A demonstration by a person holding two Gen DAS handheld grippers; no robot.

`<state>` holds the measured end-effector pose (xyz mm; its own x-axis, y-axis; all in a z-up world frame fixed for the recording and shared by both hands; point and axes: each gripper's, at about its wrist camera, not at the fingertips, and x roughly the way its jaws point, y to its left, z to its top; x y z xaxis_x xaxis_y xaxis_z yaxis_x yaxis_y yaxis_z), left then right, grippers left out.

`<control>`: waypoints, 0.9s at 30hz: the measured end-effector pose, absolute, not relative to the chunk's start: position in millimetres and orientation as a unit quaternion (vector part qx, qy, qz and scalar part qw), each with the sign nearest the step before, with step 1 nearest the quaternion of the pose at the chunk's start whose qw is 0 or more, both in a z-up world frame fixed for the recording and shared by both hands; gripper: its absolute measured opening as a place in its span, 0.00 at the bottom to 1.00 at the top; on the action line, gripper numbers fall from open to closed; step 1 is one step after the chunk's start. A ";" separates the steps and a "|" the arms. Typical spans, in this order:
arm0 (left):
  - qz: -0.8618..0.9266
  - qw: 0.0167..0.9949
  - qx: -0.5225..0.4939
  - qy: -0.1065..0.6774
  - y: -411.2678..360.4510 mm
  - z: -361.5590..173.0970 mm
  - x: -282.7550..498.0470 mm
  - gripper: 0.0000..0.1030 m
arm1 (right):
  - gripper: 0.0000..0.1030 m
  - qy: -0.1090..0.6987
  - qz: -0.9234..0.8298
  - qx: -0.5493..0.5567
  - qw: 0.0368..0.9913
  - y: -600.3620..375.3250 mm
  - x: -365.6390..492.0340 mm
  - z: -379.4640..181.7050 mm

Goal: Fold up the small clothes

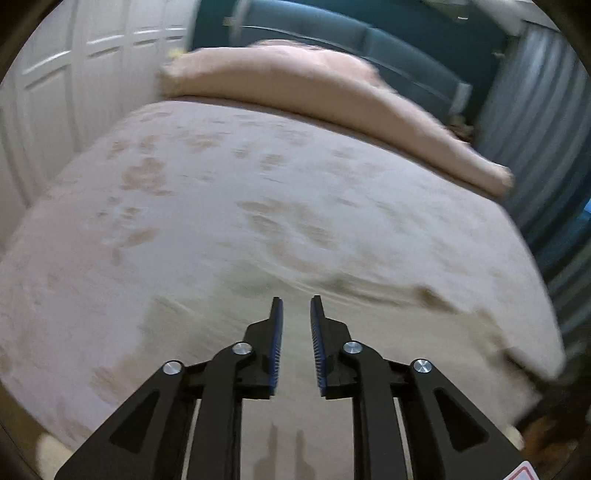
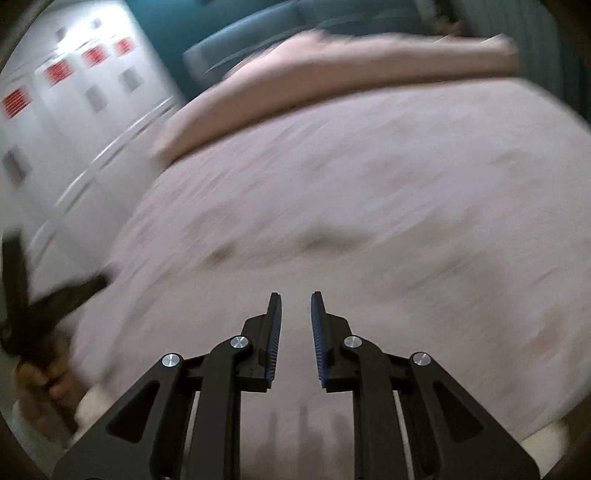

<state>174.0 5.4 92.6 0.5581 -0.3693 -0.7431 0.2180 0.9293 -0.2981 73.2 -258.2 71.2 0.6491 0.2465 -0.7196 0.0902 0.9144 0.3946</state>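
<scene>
My left gripper (image 1: 296, 301) is open and empty, held above a bed with a pale pink patterned cover (image 1: 258, 221). My right gripper (image 2: 296, 297) is open and empty above the same bed cover (image 2: 369, 221). No small garment shows in either view. Both views are blurred by motion. The left gripper's black body and the hand that holds it (image 2: 33, 317) show at the left edge of the right wrist view.
A folded peach blanket (image 1: 295, 85) lies across the head of the bed, also in the right wrist view (image 2: 332, 70). A teal headboard (image 1: 369, 33) stands behind it. A white wardrobe (image 1: 74, 74) is at the left, grey curtains (image 1: 535, 129) at the right.
</scene>
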 end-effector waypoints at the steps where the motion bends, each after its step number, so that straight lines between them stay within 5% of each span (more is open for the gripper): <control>1: -0.190 0.866 -0.083 0.455 -8.0 86.3 163.8 0.19 | 0.15 0.433 0.075 0.208 0.874 -238.2 69.9 62.0; 6: -0.194 0.822 -0.041 0.534 -28.5 28.1 136.1 0.19 | 0.12 0.490 0.079 0.188 0.847 -203.3 47.7 17.7; 14: -0.134 0.817 -0.063 0.558 63.1 9.2 112.6 0.07 | 0.00 0.495 -0.106 0.228 0.832 -349.3 -29.0 8.1; 23: -0.116 0.828 -0.061 0.546 40.5 29.8 99.6 0.07 | 0.07 0.451 -0.068 0.248 0.855 -320.4 -19.3 45.8; 27: -0.108 0.819 -0.042 0.562 23.5 11.9 103.2 0.09 | 0.11 0.489 -0.057 0.185 0.851 -281.5 11.9 20.0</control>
